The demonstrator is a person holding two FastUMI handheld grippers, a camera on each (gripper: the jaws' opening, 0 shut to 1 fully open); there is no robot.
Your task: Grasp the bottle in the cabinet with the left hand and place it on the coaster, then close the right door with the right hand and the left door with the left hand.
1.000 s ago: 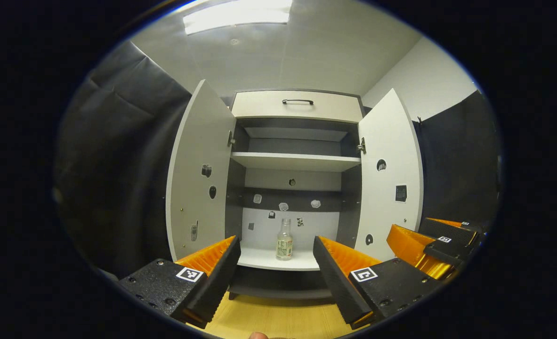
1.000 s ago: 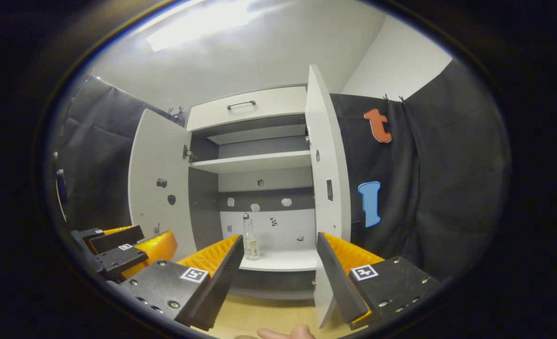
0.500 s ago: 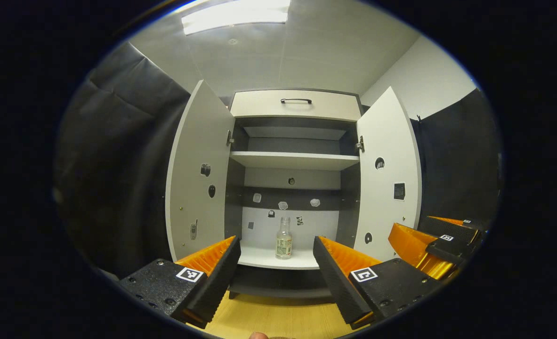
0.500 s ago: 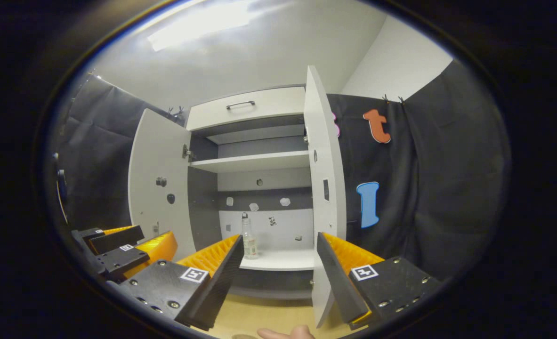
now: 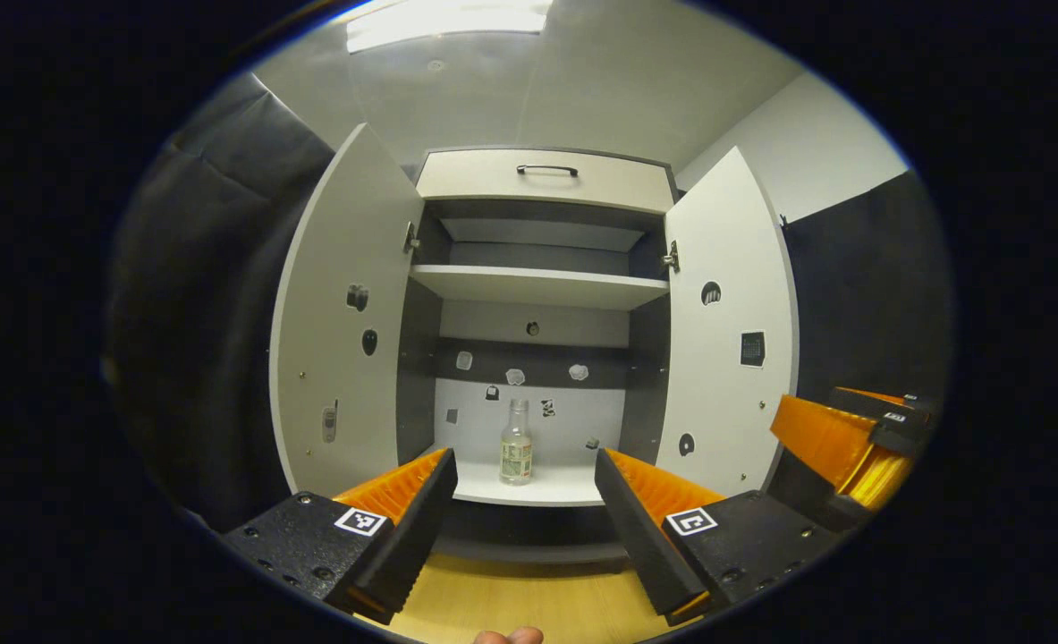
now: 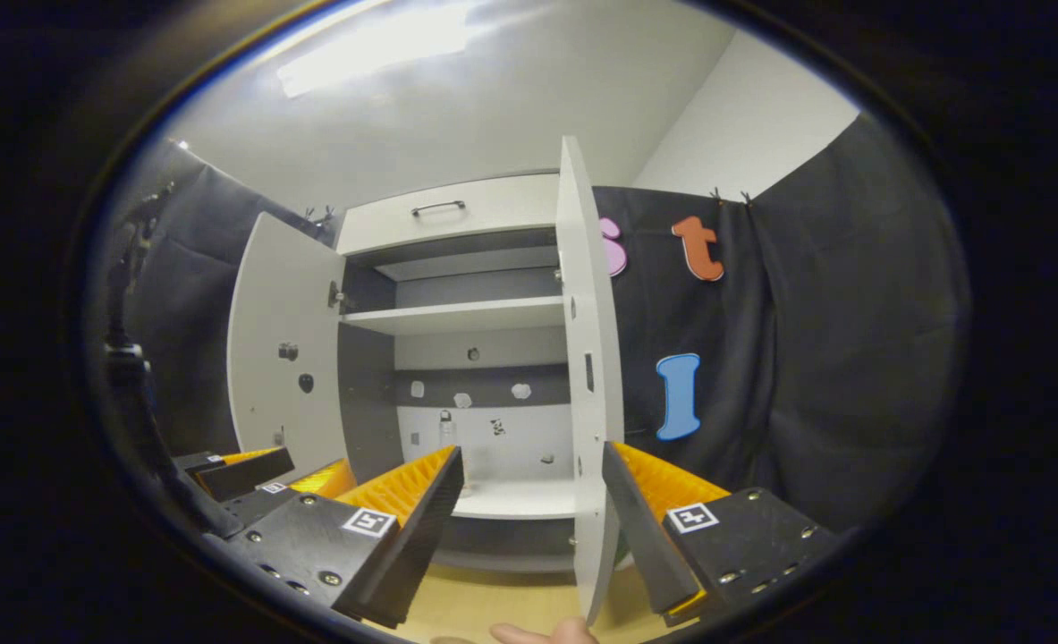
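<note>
A small clear bottle (image 5: 516, 444) with a pale label stands upright on the cabinet's bottom shelf (image 5: 564, 487). Both white doors are swung wide, the left door (image 5: 336, 322) and the right door (image 5: 725, 331). My left gripper (image 5: 523, 465) is open, short of the cabinet, and the bottle appears in the gap between its fingers, still farther back. My right gripper (image 6: 531, 452) is open too; the right door (image 6: 587, 385) appears edge-on in its gap, close to the right finger (image 6: 636, 519). The bottle's neck (image 6: 446, 427) peeks above its left finger.
The cabinet stands on a light wooden tabletop (image 5: 529, 608). Above its opening are an upper shelf (image 5: 537, 286) and a drawer with a dark handle (image 5: 546, 170). The right gripper (image 5: 850, 438) is beside the right door. Black cloth hangs on both sides.
My left gripper has come closer to the cabinet, so the cabinet looks larger and the bottle sits slightly left. The right gripper has shifted right; the right door now lines up edge-on between its fingers.
</note>
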